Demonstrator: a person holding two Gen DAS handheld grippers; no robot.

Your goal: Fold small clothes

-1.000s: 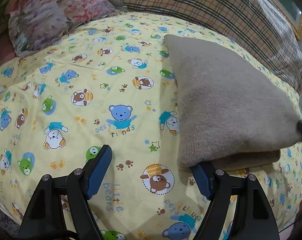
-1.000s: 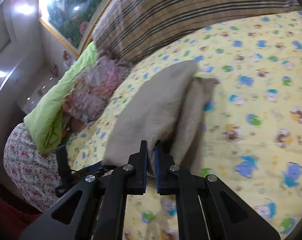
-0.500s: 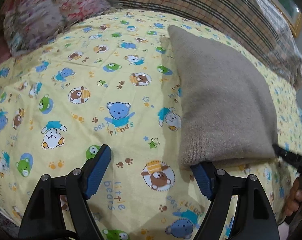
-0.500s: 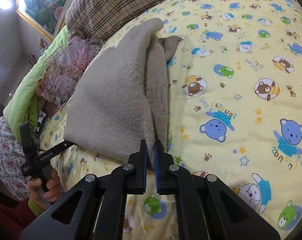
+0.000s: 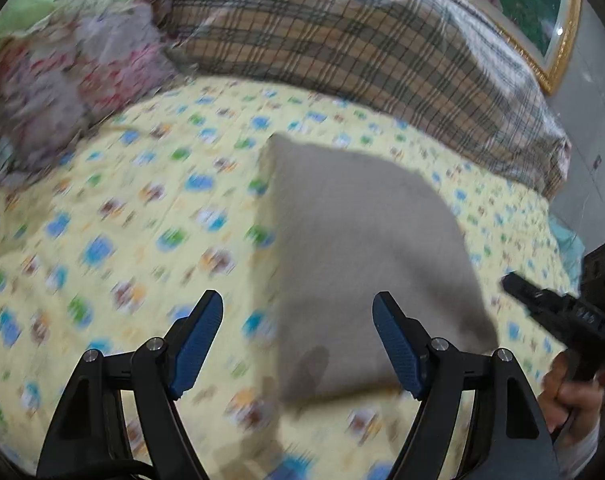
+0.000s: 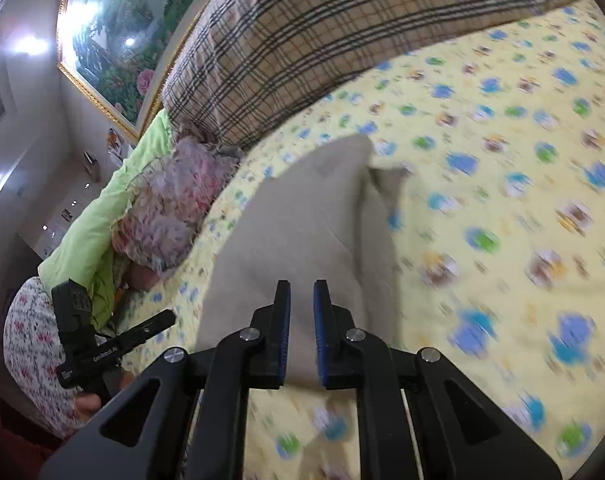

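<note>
Left hand-held gripper [image 5: 298, 340] wide apart, raised — right hand-held gripper [image 6: 301, 332] slightly parted over cloth [image 6: 302, 224].

Yellow bear-print sheet [image 5: 122, 240]; plaid pillow [image 5: 362, 52]; floral pillow [image 6: 170, 216]; green blanket [image 6: 98, 224]; framed painting [image 6: 118, 40].

This is a bedroom in a home. A bed [image 5: 102, 240] fills both views, covered by a yellow sheet [image 6: 502, 160] printed with cartoon bears (blurred here). At its head lie a long plaid bolster [image 5: 362, 48], a floral pillow [image 6: 174, 208] and a lime-green quilt [image 6: 86, 232]. On the wall above hangs a gold-framed landscape painting [image 6: 122, 32], with ceiling spotlights [image 6: 28, 46] nearby.
</note>
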